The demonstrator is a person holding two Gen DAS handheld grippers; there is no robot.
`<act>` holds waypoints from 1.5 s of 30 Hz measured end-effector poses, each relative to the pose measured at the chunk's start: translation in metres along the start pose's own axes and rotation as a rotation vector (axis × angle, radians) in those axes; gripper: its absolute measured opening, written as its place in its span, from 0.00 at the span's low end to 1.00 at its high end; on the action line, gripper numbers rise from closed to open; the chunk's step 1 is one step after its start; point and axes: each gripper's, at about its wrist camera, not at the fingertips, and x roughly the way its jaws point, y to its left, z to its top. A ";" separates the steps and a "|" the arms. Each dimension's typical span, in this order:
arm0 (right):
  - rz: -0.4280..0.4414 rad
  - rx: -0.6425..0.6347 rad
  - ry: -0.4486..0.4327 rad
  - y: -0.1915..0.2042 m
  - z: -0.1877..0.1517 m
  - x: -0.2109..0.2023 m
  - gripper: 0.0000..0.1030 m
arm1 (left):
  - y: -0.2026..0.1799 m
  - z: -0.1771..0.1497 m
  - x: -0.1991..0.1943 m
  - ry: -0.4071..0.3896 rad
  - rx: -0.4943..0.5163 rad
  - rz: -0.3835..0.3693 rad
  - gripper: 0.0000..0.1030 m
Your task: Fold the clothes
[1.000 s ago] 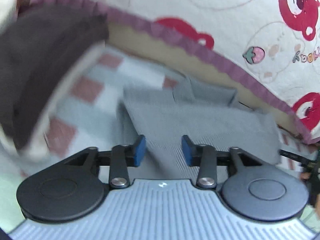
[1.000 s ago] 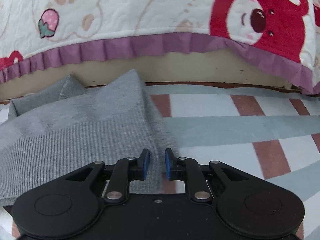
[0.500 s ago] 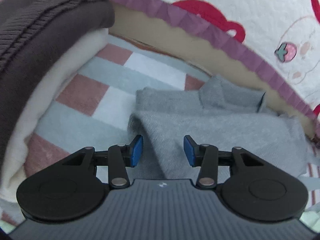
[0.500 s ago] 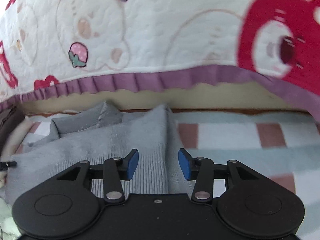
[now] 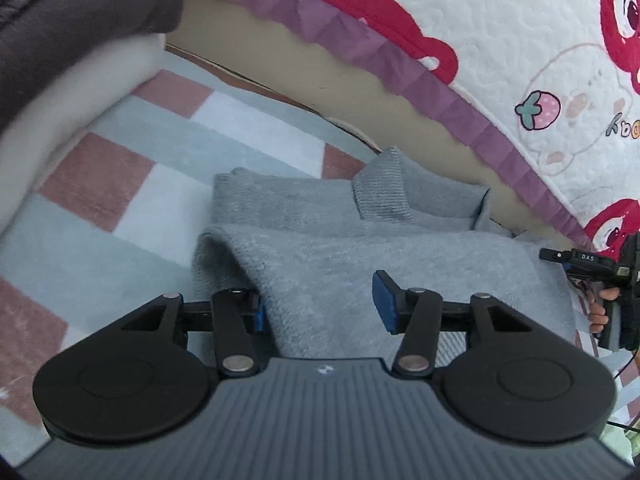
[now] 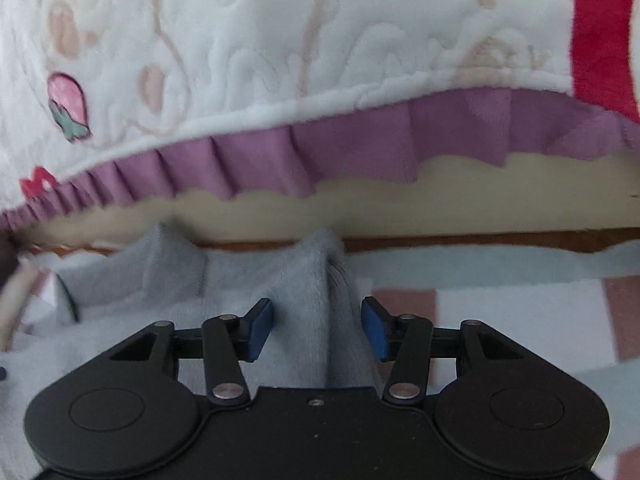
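- Spread over the top of both views: a white quilt (image 5: 500, 12) with red bears, a strawberry and a purple frill (image 6: 360, 148), hanging above a beige bed side (image 5: 360, 92).
- Underneath everything: a checked rug (image 5: 120, 168) in pink, white and pale blue-grey squares.
- No container anywhere in either view.
- At the upper left of the left view: a stack of a dark brown knit (image 5: 60, 20) lying on something white (image 5: 80, 92), blurred.
- Flat on the rug, just beside the bed side: a grey sweater (image 5: 360, 256), soft knit, ribbed collar (image 5: 382, 192) standing up toward the bed, one side already folded over the body.
- Raised into a ridge at its right edge, seen in the right view: the same grey sweater (image 6: 320, 280), somewhat blurred.
- Low over the sweater's left fold: the left gripper (image 5: 318, 308), jaws apart and closing, cloth between them, left pad tucked behind the fold, right pad clear of it.
- Astride the ridge: the right gripper (image 6: 318, 330), jaws apart and closing, pads not yet pressing the cloth.
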 end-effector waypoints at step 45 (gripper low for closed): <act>0.069 0.674 -0.114 0.012 -0.118 -0.058 0.63 | -0.112 -0.037 -0.042 -0.083 0.554 0.329 0.43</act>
